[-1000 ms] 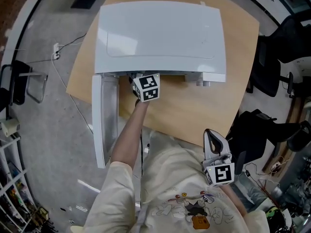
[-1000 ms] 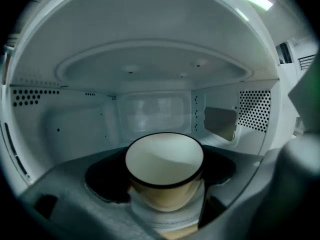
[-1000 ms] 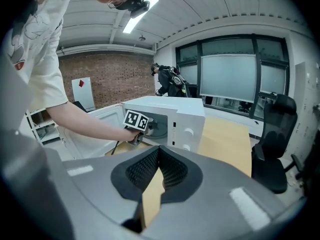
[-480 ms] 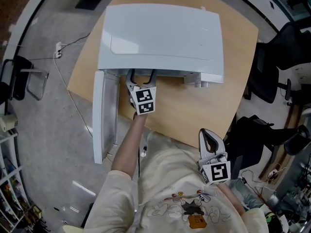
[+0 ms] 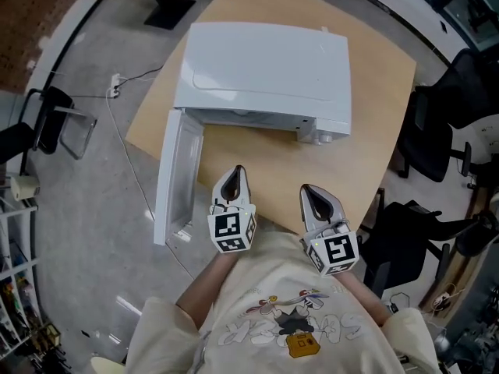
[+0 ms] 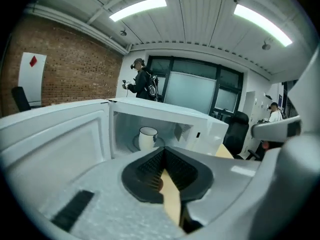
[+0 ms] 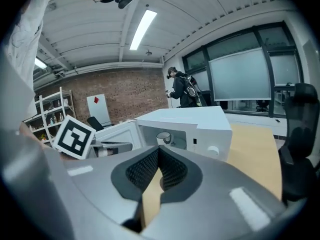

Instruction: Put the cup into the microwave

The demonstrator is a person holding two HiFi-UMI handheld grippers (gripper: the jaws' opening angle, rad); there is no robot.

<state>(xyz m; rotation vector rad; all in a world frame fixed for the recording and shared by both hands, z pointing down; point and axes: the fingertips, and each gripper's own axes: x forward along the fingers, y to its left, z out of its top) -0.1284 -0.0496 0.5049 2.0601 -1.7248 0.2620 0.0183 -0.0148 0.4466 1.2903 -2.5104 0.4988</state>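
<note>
Light-wood counter carries a boxy white microwave, door swung open, ahead of both sets of fingers. Left gripper and right gripper: fingers pressed together, empty. White ceramic cup stands inside the cavity, well beyond the fingers.

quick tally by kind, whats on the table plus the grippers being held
microwave, door open: 1
cup, white, inside the microwave: 1
grippers, the left gripper and the right gripper, both shut and empty: 2
total: 4
</note>
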